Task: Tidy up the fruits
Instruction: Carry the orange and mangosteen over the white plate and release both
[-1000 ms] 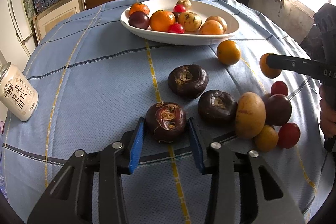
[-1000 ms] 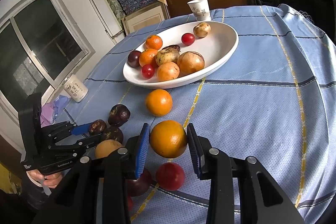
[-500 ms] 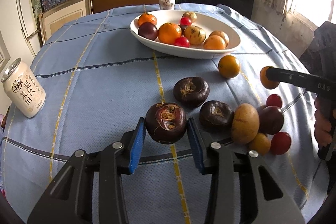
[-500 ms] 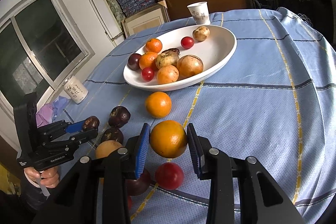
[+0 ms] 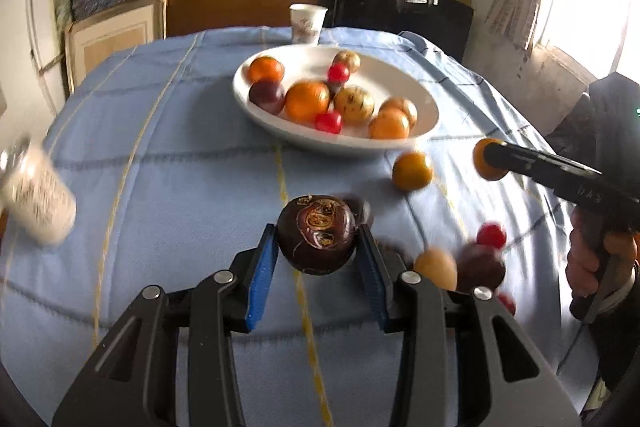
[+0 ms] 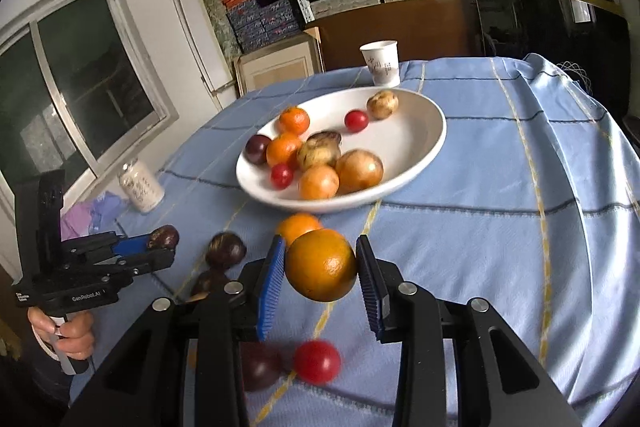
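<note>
My left gripper (image 5: 317, 259) is shut on a dark purple mangosteen (image 5: 316, 234) and holds it above the blue cloth. My right gripper (image 6: 321, 277) is shut on an orange (image 6: 321, 265), also lifted off the table. The white oval bowl (image 5: 424, 103) at the table's far side holds several oranges, red tomatoes, a dark plum and brownish fruits. In the right wrist view the bowl (image 6: 430, 143) lies ahead of the orange. Loose fruit on the cloth: an orange (image 5: 412, 171), a red tomato (image 5: 491, 235), a tan fruit (image 5: 436, 267), mangosteens (image 6: 226, 250).
A white drink can (image 5: 36, 199) stands at the left edge of the table. A paper cup (image 5: 307, 23) stands behind the bowl. The right gripper and hand show at the right in the left wrist view (image 5: 560, 179). Shelves and boxes stand behind the table.
Both grippers have risen and moved toward the bowl with their fruit. The mangosteen has come off the cloth. The views are blurred by motion.
</note>
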`<state>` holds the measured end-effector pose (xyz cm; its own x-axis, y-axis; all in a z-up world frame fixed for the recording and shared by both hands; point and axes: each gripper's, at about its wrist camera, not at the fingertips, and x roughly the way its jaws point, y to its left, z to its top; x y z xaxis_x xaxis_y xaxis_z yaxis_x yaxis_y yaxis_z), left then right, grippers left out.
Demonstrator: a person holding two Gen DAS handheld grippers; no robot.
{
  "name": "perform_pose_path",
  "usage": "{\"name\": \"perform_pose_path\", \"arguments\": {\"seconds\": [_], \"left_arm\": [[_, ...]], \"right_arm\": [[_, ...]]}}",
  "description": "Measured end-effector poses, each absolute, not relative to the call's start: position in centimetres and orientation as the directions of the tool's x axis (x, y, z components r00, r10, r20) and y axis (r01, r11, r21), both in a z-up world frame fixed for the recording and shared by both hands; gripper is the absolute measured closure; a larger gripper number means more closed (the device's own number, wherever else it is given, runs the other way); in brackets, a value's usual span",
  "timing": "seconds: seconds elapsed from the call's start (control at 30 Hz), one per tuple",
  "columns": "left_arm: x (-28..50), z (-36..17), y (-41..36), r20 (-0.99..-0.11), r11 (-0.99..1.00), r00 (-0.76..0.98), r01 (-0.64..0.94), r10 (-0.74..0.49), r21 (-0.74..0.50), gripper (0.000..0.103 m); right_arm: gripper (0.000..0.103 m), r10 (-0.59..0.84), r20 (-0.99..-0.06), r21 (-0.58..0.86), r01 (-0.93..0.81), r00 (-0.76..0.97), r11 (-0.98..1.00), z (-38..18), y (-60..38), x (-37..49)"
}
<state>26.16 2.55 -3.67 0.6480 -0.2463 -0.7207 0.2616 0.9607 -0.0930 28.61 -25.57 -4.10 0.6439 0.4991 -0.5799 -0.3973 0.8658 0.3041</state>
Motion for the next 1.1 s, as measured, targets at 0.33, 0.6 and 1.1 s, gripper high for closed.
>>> {"name": "perform_pose_path", "arguments": {"seconds": [0.33, 0.6, 1.1], "left_arm": [[35.6, -2.0, -0.9, -0.690, 0.966, 0.689, 0.252, -0.220, -0.056, 0.063], [37.1, -2.2, -0.6, -0.668, 0.982, 0.728, 0.186, -0.154, -0.024, 0.019], [26.7, -4.6, 3.0, -0.717, 0.992, 0.686, 0.097, -0.122, -0.076, 0.005]], "right_arm": [[0.067, 0.443, -0.566, 0.271, -0.350, 0.695, 0.897, -3.2, -23.7, 35.7], [0.050, 0.431, -0.581, 0.277, -0.330, 0.690, 0.903, -3.9, -23.5, 37.6], [0.048, 0.462, -0.634, 0.277, -0.376, 0.621, 0.885, -5.5, -26.2, 28.3]]}}
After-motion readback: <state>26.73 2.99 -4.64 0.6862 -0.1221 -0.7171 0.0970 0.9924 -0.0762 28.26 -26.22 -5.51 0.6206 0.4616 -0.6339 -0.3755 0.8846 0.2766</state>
